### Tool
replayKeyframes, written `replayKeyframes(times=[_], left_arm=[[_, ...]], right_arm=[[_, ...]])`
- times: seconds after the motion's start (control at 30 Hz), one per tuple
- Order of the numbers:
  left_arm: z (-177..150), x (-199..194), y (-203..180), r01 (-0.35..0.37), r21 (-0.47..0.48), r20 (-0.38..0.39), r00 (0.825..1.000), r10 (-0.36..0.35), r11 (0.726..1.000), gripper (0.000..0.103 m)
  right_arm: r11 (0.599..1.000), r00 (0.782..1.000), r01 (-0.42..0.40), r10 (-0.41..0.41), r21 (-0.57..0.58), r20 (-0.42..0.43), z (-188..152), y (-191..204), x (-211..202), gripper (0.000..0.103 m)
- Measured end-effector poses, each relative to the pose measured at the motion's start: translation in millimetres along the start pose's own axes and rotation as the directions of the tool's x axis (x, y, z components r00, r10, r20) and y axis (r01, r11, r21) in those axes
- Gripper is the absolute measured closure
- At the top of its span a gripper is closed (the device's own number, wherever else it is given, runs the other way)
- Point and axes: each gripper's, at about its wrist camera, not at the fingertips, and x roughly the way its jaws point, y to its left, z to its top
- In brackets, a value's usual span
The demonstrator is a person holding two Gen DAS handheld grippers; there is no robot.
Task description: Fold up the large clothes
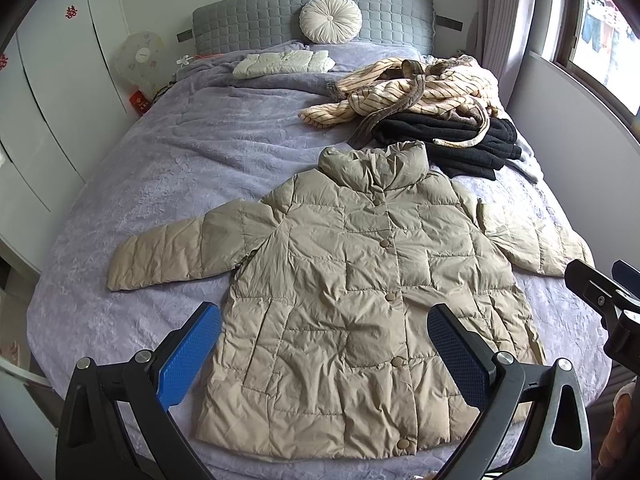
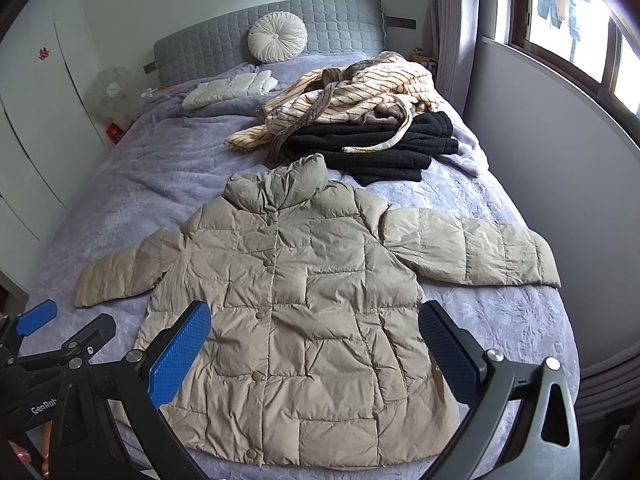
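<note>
One beige quilted jacket (image 1: 360, 300) is lying flat, front up and buttoned, on the lavender bedspread (image 1: 168, 152) near the foot of the bed. Both sleeves are spreading outward from the jacket's body, and its collar is pointing toward the grey headboard (image 1: 256, 16).

Above the jacket's hem the left gripper (image 1: 324, 356) is hovering with its jaws standing wide apart and holding nothing; one blue pad is sitting over the bedspread just beside the jacket's edge, the other over the jacket's lower front. The right gripper (image 2: 316, 352) is hanging over the hem likewise, jaws wide and empty, and both pads are showing above the jacket's lower panels.

Beyond the jacket's collar a folded black garment (image 1: 452, 140) is resting just beside it, possibly touching. A striped cream robe (image 1: 420, 88) is lying rumpled on top of the black garment. Farther from the jacket, toward the headboard, a white folded item (image 1: 280, 62) is lying on the bedspread, and a round pleated cushion (image 1: 330, 18) is leaning against the headboard. White wardrobe doors (image 1: 44, 92) are standing well apart from the jacket.
</note>
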Motion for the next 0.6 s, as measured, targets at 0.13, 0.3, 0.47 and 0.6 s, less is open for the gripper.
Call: replayKeyframes(times=[0.13,0.3,0.47,0.6], left_arm=[[0.6,-0.7,-0.9,0.000,-0.001,0.000,1.000,0.000,1.000,0.000],[0.8,-0.3,-0.6,-0.001,-0.001,-0.002,1.000,0.001,1.000,0.000],[1.5,-0.6,-1.2,0.000,-0.001,-0.002,1.000,0.000,1.000,0.000],[1.8,-0.6,-1.3,0.000,-0.001,-0.003,1.000,0.000,1.000,0.000]], right_arm=[[1.000,1.000,-0.001,0.001,-0.001,0.000,0.3,-0.6,0.0,0.000],[1.000,1.000,-0.001,0.001,0.001,-0.002,-1.3,-0.2,1.4,0.000],[1.000,1.000,-0.001,0.001,0.001,-0.002,0.4,-0.9,1.2,0.000],[1.000,1.000,-0.003,0.003,0.001,-0.004,0.4,-0.8,1.1,0.000]])
